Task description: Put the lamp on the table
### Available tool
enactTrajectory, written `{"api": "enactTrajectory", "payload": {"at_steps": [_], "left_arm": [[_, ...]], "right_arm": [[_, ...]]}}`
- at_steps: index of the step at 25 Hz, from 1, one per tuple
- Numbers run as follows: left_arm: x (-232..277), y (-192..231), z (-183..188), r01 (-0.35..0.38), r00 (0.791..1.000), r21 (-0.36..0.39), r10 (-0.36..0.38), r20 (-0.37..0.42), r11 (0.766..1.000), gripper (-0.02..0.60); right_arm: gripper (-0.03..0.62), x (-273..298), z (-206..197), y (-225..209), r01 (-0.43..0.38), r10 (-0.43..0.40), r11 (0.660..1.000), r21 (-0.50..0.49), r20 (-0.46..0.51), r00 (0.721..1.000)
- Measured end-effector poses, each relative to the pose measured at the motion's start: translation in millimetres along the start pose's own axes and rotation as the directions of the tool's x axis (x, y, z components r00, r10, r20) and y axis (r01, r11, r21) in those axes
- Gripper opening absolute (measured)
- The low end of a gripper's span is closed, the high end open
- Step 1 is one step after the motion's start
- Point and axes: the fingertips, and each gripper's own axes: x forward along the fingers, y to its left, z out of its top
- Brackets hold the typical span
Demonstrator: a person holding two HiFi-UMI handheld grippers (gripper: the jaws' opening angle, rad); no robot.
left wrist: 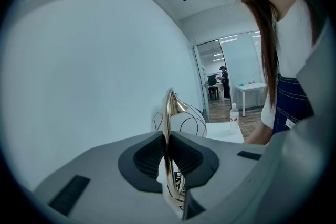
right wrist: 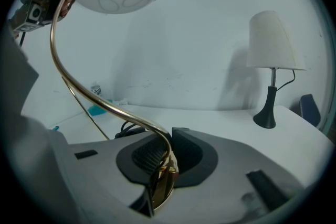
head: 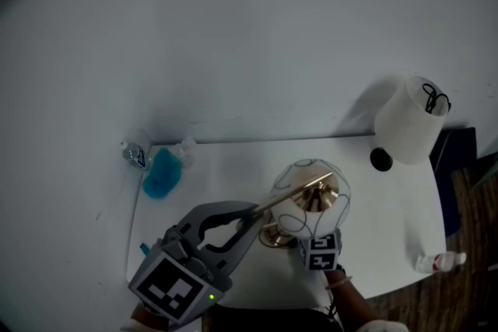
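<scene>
My left gripper (left wrist: 167,150) is clenched on the lamp's (head: 310,197) gold stem, and my right gripper (right wrist: 167,157) grasps the stem lower down. The lamp is over the table (head: 393,233), near its front edge, well apart from the other lamp (head: 408,120).

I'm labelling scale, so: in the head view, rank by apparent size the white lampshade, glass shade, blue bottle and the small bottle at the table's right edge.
1. Glass shade and white lampshade: about alike, so unranked.
2. Blue bottle.
3. Small bottle.
</scene>
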Motion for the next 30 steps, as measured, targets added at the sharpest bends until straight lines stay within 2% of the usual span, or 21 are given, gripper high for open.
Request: {"api": "enactTrajectory", "payload": {"at_steps": [30], "left_arm": [[25.7, 18.3, -26.9, 0.032, 0.998, -0.004, -0.032, -0.063, 0.999, 0.035]], "right_arm": [[0.046, 33.3, -2.0, 0.3, -0.02, 0.02, 1.0, 0.022, -0.023, 1.0]]}}
